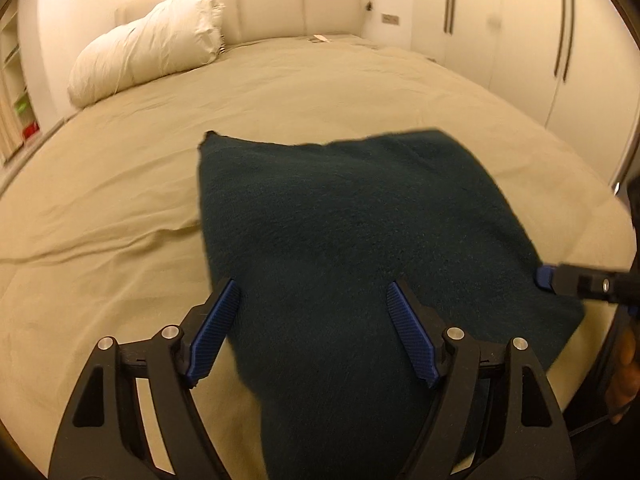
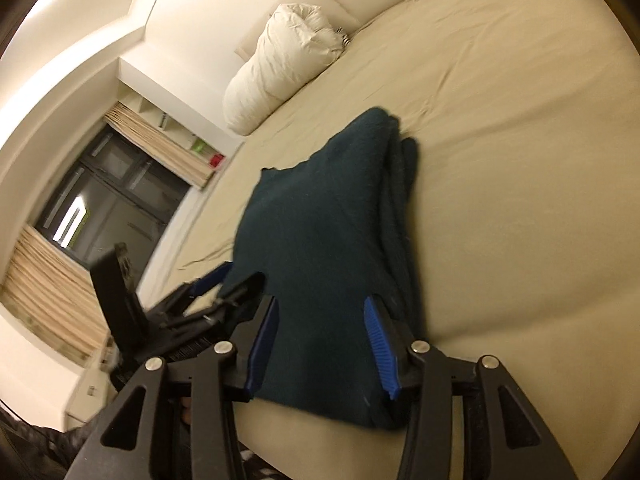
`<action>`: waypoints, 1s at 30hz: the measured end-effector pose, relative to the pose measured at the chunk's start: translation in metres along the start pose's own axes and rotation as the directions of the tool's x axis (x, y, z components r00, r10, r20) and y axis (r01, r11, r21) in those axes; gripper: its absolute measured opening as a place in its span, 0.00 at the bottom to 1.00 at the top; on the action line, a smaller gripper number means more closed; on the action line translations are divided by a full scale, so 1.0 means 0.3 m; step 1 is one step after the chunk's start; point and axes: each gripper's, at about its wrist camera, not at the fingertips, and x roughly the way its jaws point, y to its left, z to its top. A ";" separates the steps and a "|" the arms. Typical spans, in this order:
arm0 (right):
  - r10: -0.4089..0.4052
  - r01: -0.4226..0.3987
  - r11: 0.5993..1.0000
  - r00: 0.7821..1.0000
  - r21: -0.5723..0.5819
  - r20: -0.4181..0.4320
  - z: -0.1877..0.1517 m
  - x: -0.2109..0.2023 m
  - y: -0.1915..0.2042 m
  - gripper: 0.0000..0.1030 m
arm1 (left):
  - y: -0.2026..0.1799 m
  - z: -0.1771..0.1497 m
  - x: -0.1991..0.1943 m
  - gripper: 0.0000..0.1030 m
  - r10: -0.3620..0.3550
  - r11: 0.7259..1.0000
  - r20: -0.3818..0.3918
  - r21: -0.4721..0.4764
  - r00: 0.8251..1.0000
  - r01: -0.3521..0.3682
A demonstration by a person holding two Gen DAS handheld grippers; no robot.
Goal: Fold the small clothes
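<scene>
bed (image 1: 120, 216) | folded dark green garment (image 1: 360, 240) | left tool (image 1: 312, 308) released, angled down over it | right tool (image 2: 320, 320) released, astride its edge

Bed (image 1: 120, 208) with garment (image 1: 340, 220), pillow (image 1: 148, 44)

Dark teal fleecy garment (image 1: 360, 216), folded in layers, flat on bed (image 1: 120, 208)

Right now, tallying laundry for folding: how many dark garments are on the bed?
1: a dark green garment, already folded over in layers, lying on the bed near its front edge. Anything tucked beneath it would be hidden.
</scene>
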 end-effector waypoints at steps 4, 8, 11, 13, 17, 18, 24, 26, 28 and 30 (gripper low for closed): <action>-0.122 0.131 0.987 0.988 -0.092 0.096 -0.002 -0.104 0.066 0.54 | 0.052 0.017 -0.127 0.74 0.030 0.998 0.124 -0.066 0.992 -0.022; -0.181 0.232 0.956 0.948 -0.178 0.260 0.036 -0.228 0.169 0.77 | 0.089 0.065 -0.325 0.86 0.143 0.987 0.322 -0.119 0.936 -0.110; -0.179 0.278 0.940 0.895 -0.198 0.409 0.060 -0.325 0.253 1.00 | 0.090 0.088 -0.480 1.00 0.244 0.969 0.486 -0.162 0.839 -0.188; -0.185 0.325 0.925 0.838 -0.197 0.514 0.070 -0.389 0.314 1.00 | 0.080 0.103 -0.565 1.00 0.287 0.958 0.562 -0.173 0.776 -0.229; -0.189 0.402 0.890 0.755 -0.217 0.628 0.100 -0.475 0.413 1.00 | 0.077 0.137 -0.673 1.00 0.310 0.951 0.609 -0.191 0.730 -0.245; -0.198 0.435 0.875 0.725 -0.214 0.660 0.108 -0.503 0.444 1.00 | 0.079 0.147 -0.687 1.00 0.307 0.952 0.604 -0.191 0.736 -0.241; -0.171 0.506 0.837 0.604 -0.209 0.779 0.150 -0.654 0.583 1.00 | 0.066 0.212 -0.742 1.00 0.305 0.952 0.533 -0.157 0.789 -0.261; -0.146 0.490 0.843 0.603 -0.220 0.784 0.166 -0.693 0.622 1.00 | 0.041 0.216 -0.764 1.00 0.301 0.953 0.532 -0.137 0.791 -0.270; -0.122 0.471 0.851 0.608 -0.233 0.785 0.165 -0.715 0.657 1.00 | 0.019 0.222 -0.771 1.00 0.293 0.955 0.530 -0.128 0.796 -0.267; -0.116 0.467 0.846 0.633 -0.258 0.766 0.163 -0.701 0.677 1.00 | 0.010 0.222 -0.751 1.00 0.293 0.956 0.496 -0.124 0.817 -0.267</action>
